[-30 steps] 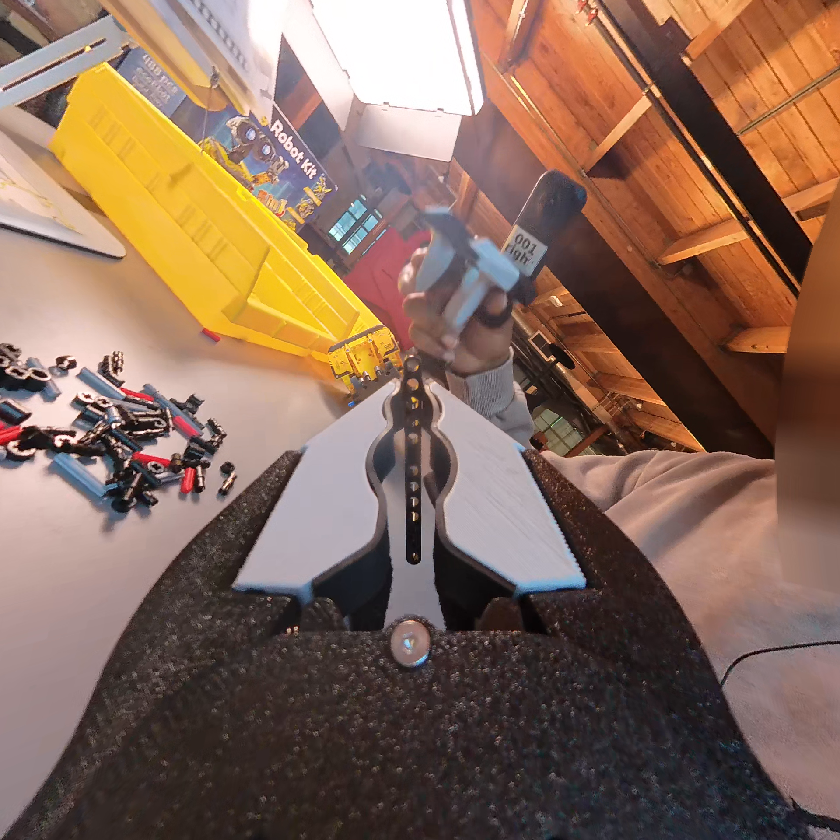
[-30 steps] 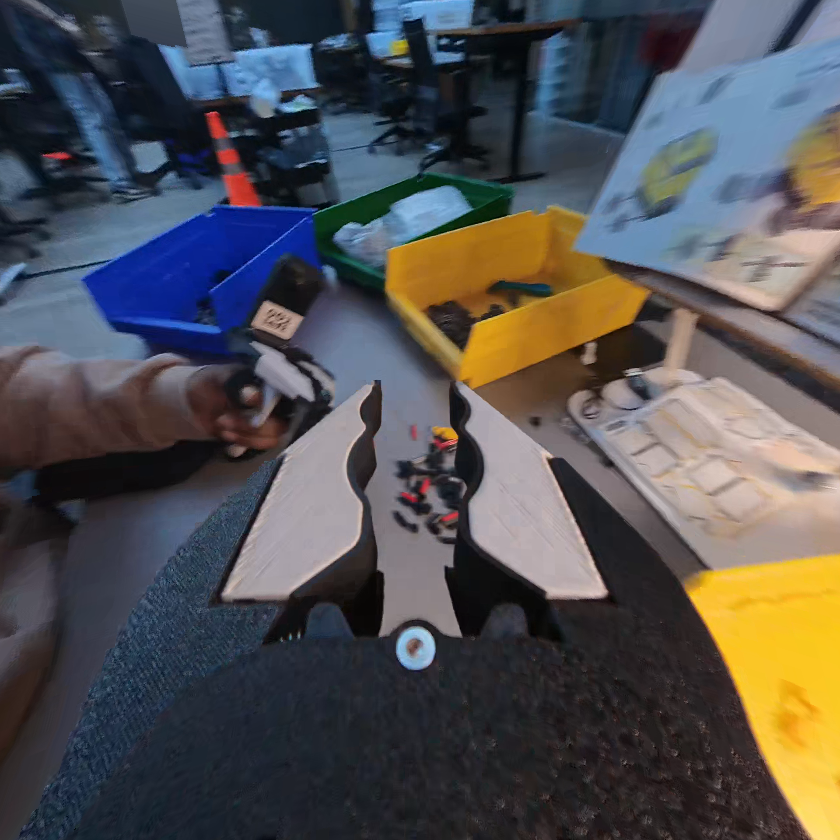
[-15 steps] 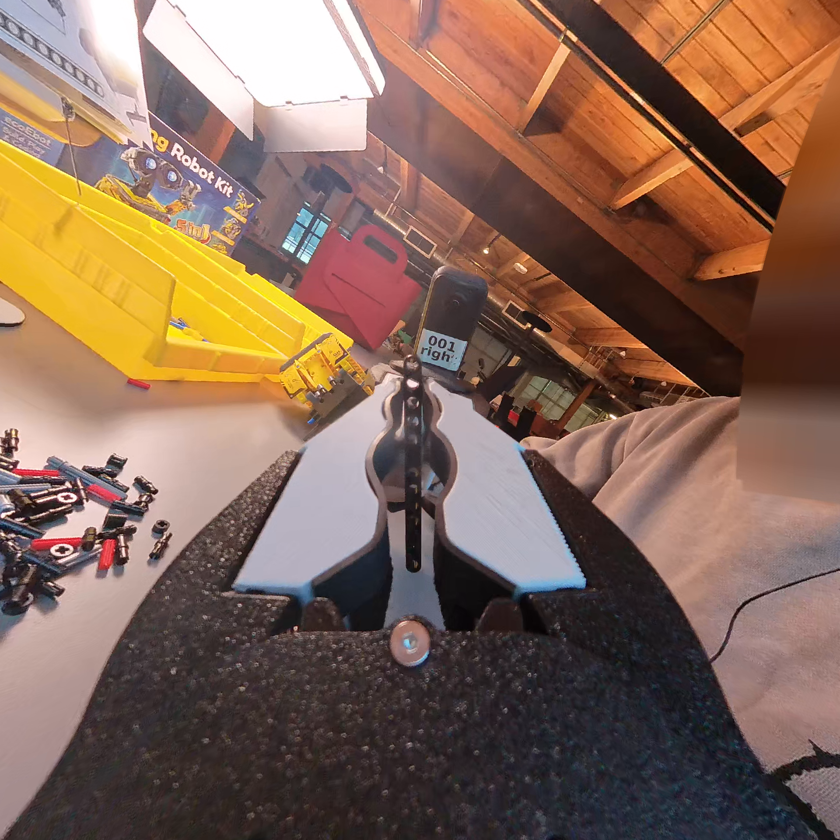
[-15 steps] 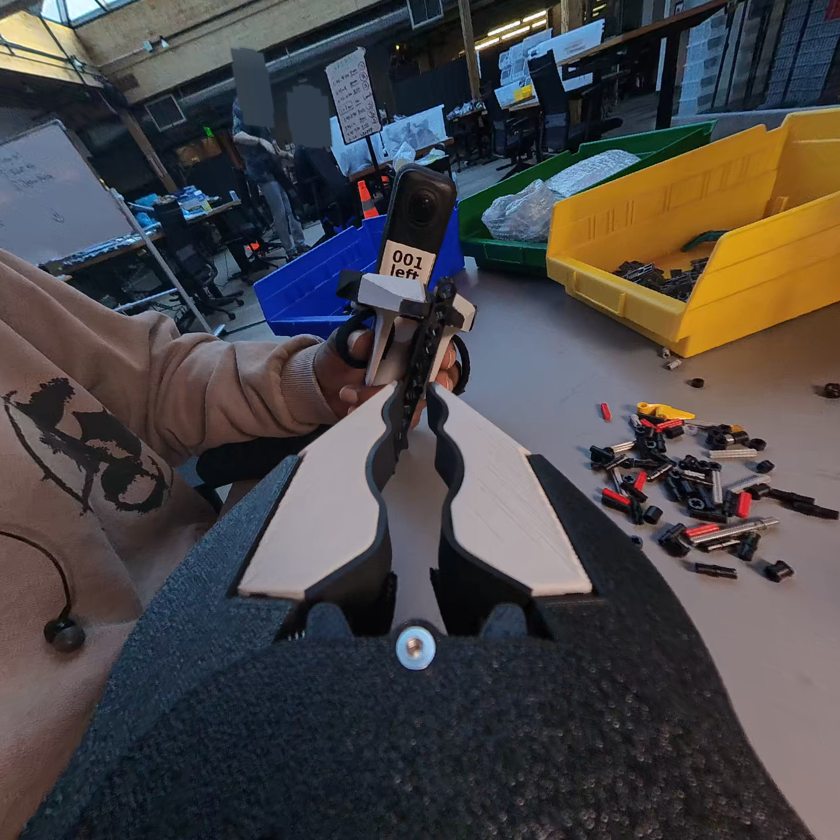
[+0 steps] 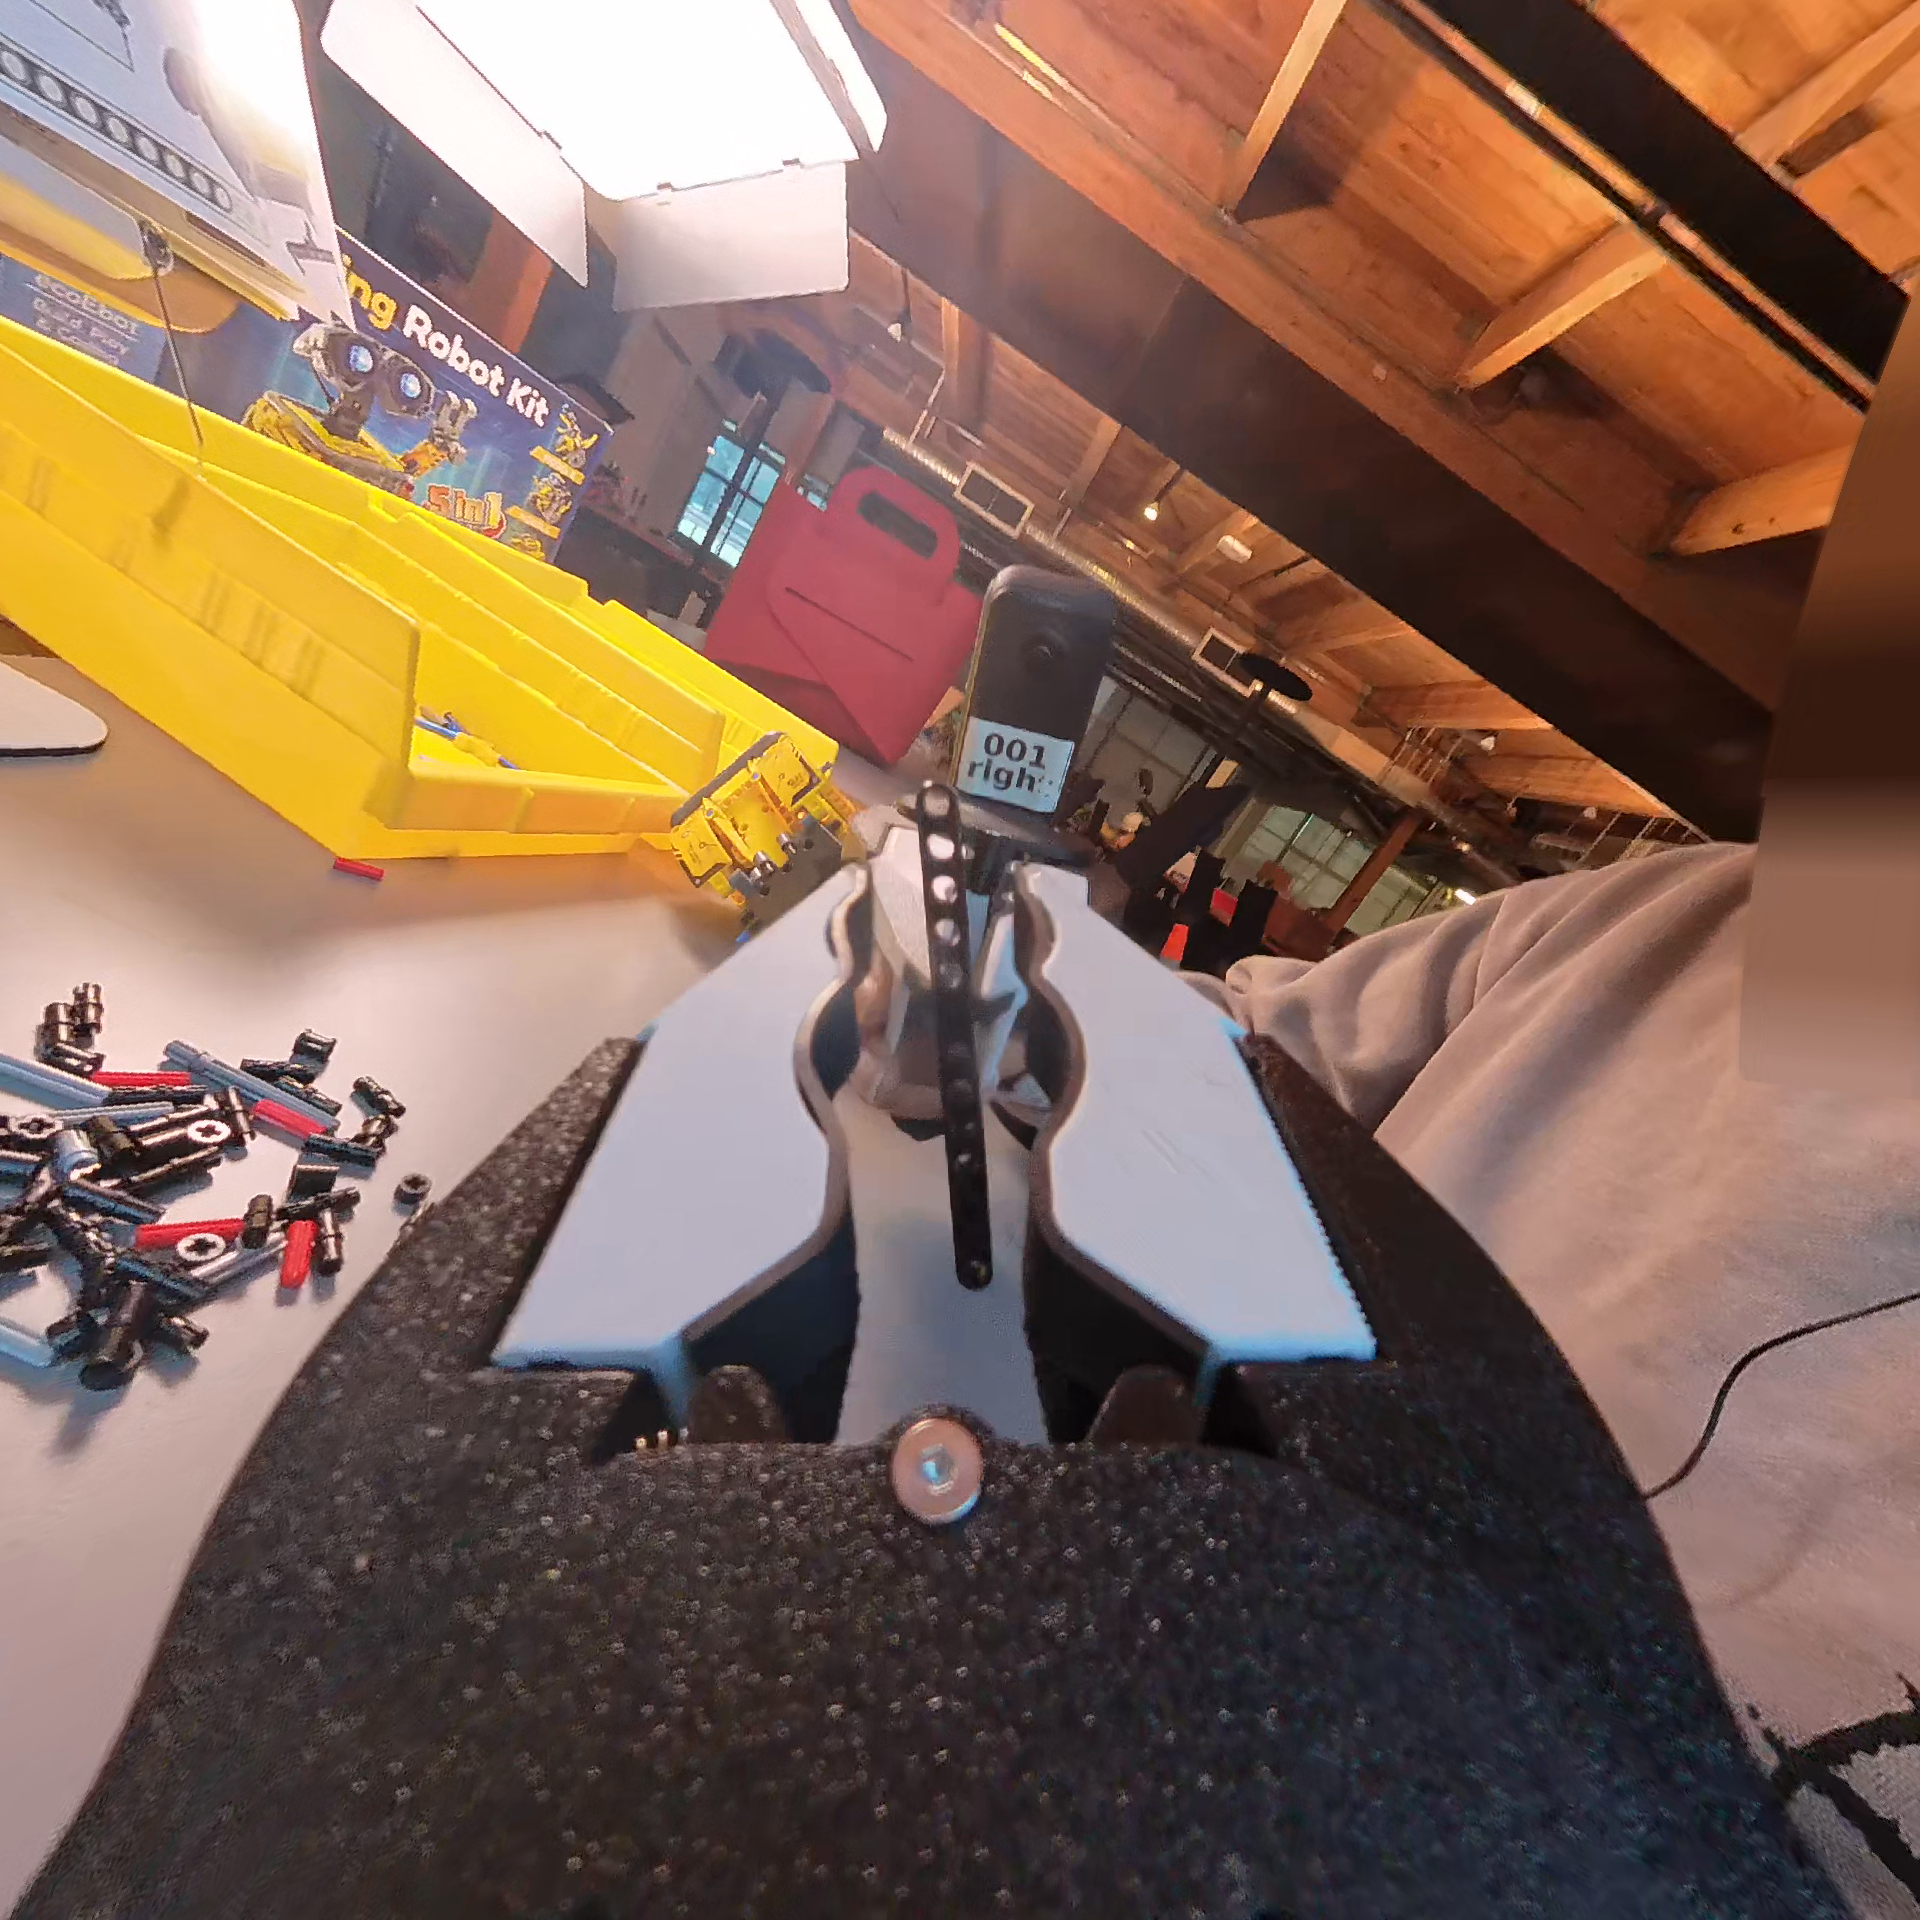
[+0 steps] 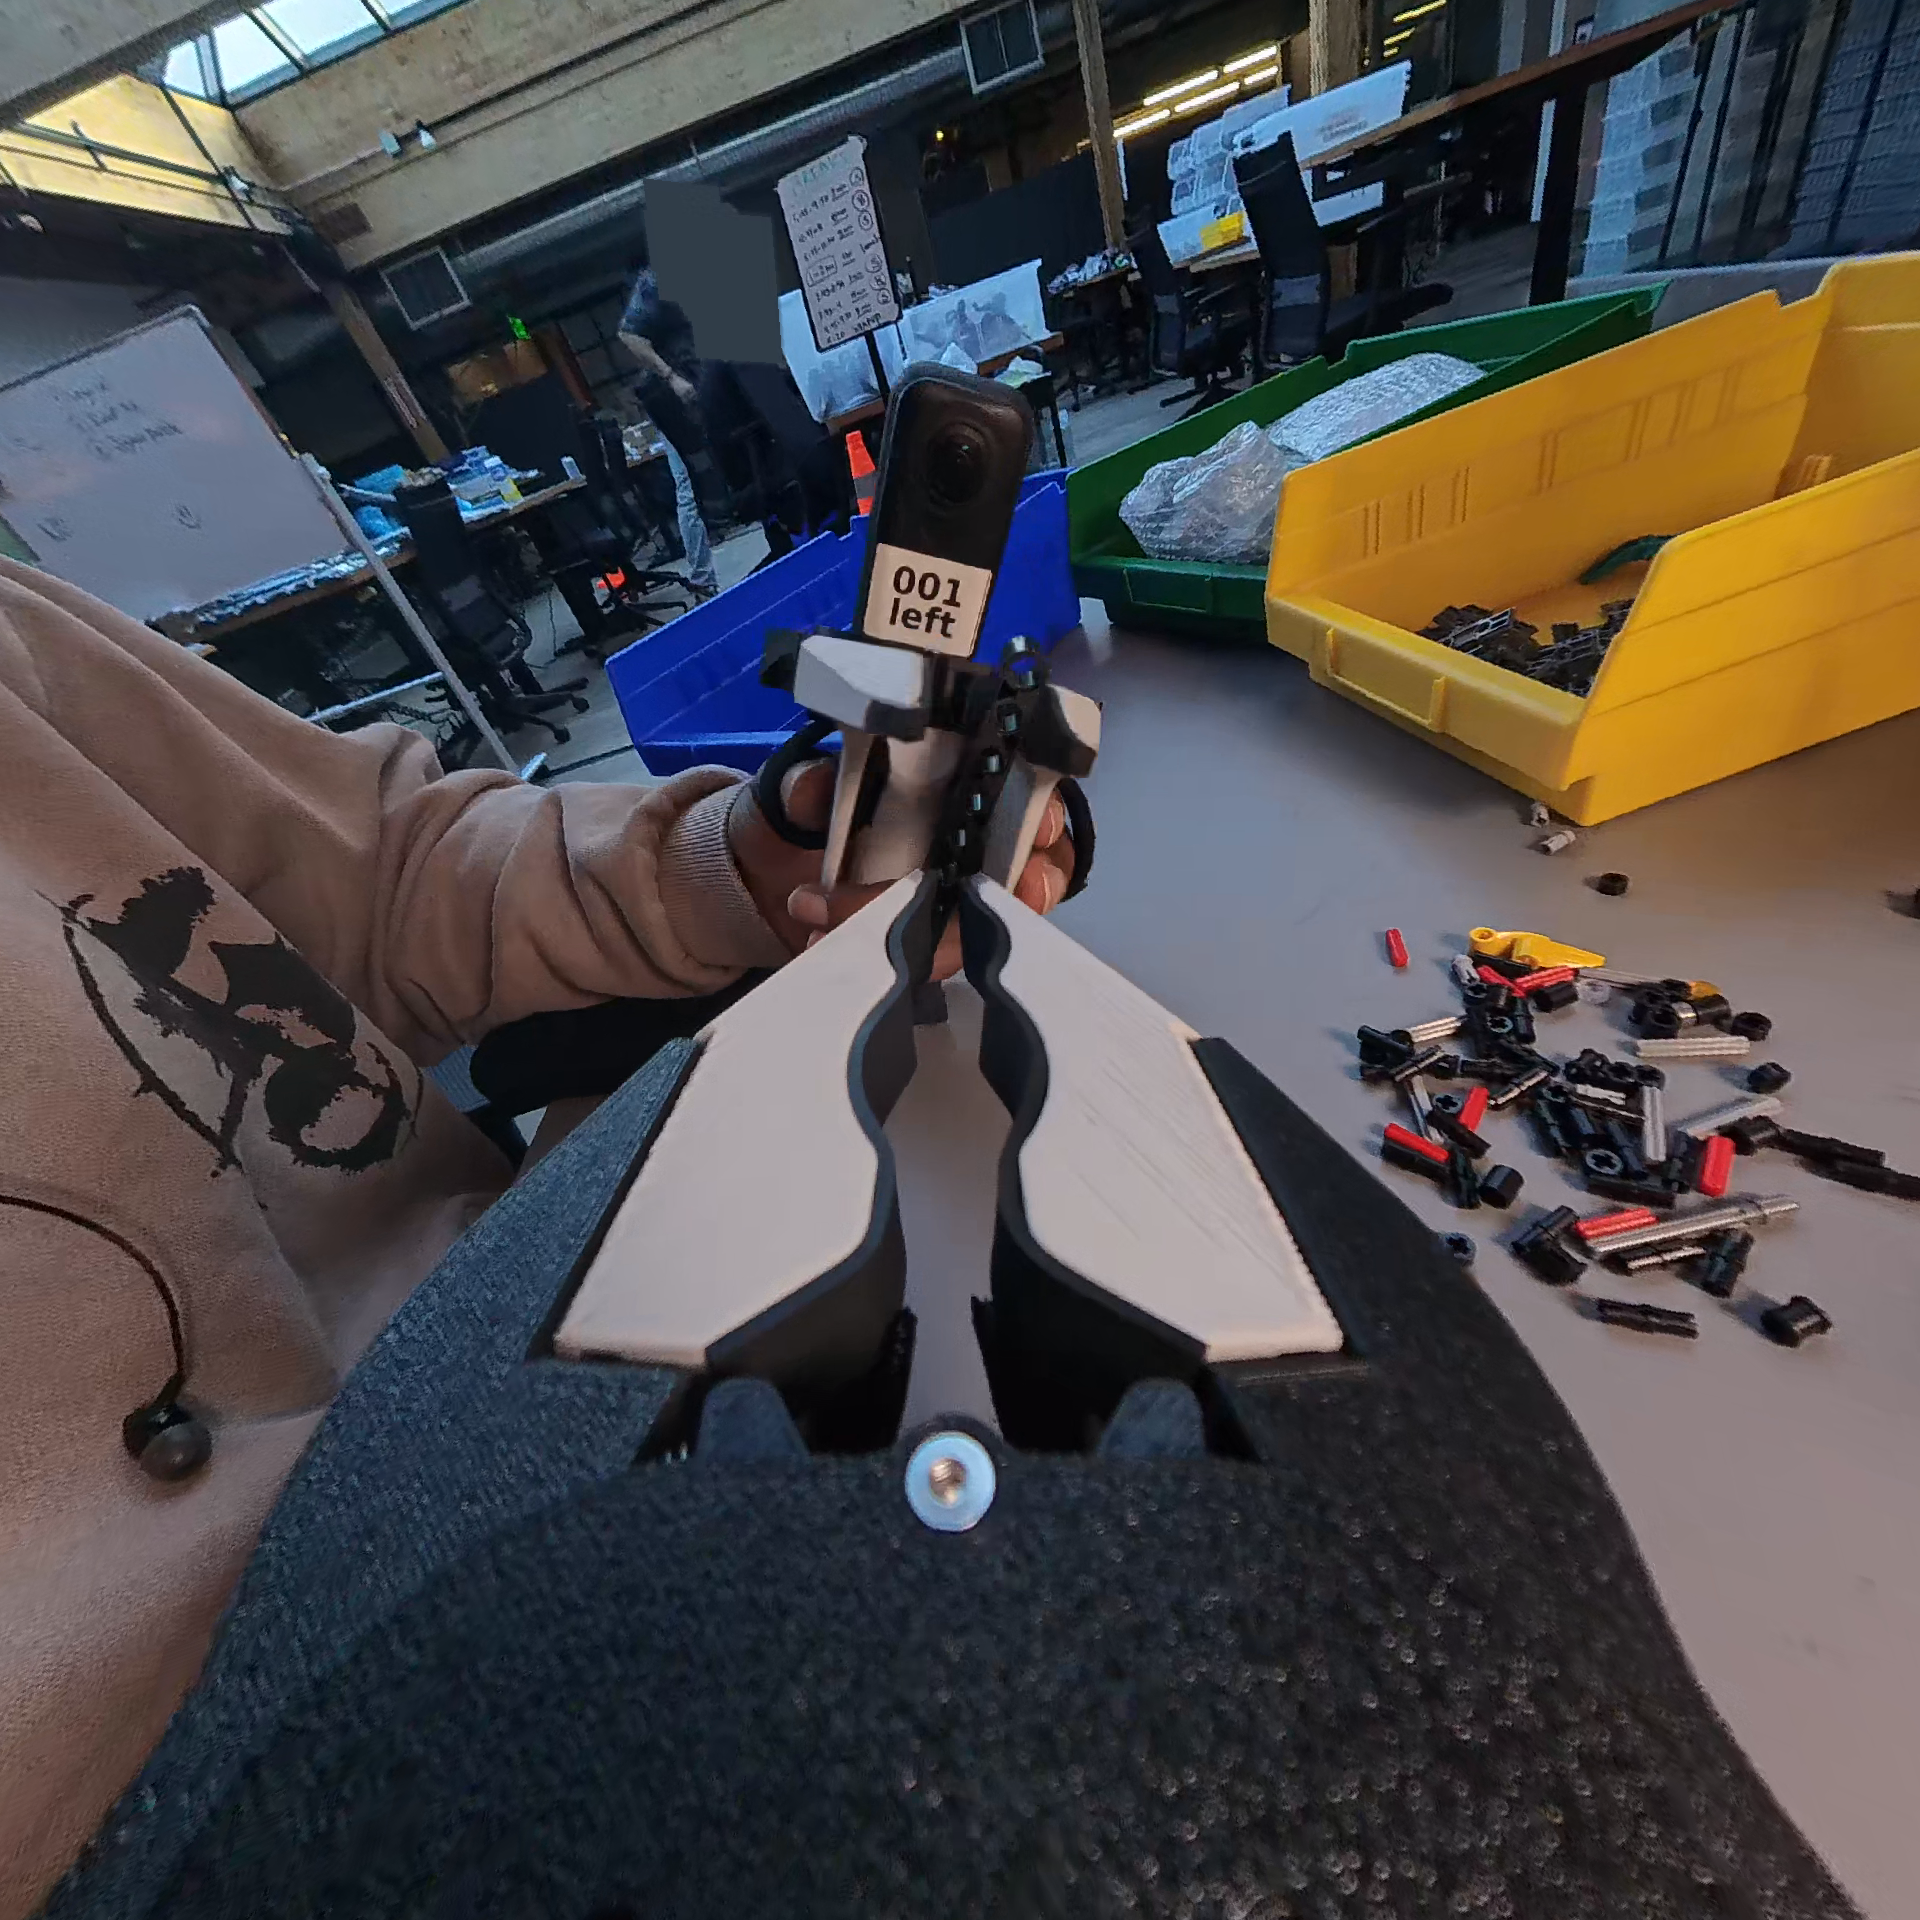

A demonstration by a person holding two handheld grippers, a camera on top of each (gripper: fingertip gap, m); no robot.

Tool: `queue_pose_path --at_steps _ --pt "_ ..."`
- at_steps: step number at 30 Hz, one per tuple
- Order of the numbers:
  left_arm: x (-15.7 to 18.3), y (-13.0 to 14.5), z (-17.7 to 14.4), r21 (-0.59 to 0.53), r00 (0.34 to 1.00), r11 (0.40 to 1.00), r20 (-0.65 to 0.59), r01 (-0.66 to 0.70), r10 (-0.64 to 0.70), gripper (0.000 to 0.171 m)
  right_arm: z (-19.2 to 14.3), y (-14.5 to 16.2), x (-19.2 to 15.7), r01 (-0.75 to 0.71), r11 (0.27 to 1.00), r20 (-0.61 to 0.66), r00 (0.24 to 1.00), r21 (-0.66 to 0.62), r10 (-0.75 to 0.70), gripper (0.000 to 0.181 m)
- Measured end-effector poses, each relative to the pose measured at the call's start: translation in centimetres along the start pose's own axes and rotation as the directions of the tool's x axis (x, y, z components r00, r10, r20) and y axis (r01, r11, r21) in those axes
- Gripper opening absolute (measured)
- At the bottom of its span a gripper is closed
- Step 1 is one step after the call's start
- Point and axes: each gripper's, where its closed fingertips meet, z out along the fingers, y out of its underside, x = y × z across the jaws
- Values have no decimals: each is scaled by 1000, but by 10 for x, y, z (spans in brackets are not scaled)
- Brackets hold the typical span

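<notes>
The black perforated beam (image 5: 954,1049) stands mid-frame in the left wrist view, between the left gripper's (image 5: 940,883) jaws, which are apart and seem clear of it. A pile of pins and connectors (image 5: 156,1174) lies at lower left on the grey table (image 5: 468,987). At the centre of its own view, the right gripper (image 6: 940,899) is pinched on the beam.

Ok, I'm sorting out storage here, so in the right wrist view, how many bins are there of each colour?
Blue bin: 1
Green bin: 1
Yellow bin: 1
Total: 3
</notes>
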Motion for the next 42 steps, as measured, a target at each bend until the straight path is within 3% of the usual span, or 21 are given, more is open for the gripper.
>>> queue_pose_path --at_steps 5,7,26,36,37,39,40,42 --pt "3 24 5 -159 1000 987 -7 -31 30 22 -10 -6 1 11 1000 12 1000 7 -11 2" --pt "5 29 7 -187 999 982 -24 -38 34 7 -12 -7 0 19 1000 16 1000 12 -19 2" --pt "9 36 8 -233 997 969 -25 -79 76 7 -10 -4 -7 -19 999 72 997 34 17 3" --pt "17 14 12 -158 994 981 -17 -112 111 6 -14 -23 -9 -9 993 87 996 115 -1 0" --pt "17 5 8 -117 993 986 -10 -115 115 6 -15 -24 -9 -12 992 92 996 123 1 1" --pt "14 -58 -33 163 998 984 28 -66 62 4 -42 -38 12 -66 973 47 997 221 57 1" --pt "12 -73 -52 207 990 970 92 -127 110 5 -56 -42 27 -94 963 15 996 254 93 1" --pt "13 -62 -46 125 976 974 128 -190 174 6 -51 -30 44 -43 981 -93 994 188 62 1"
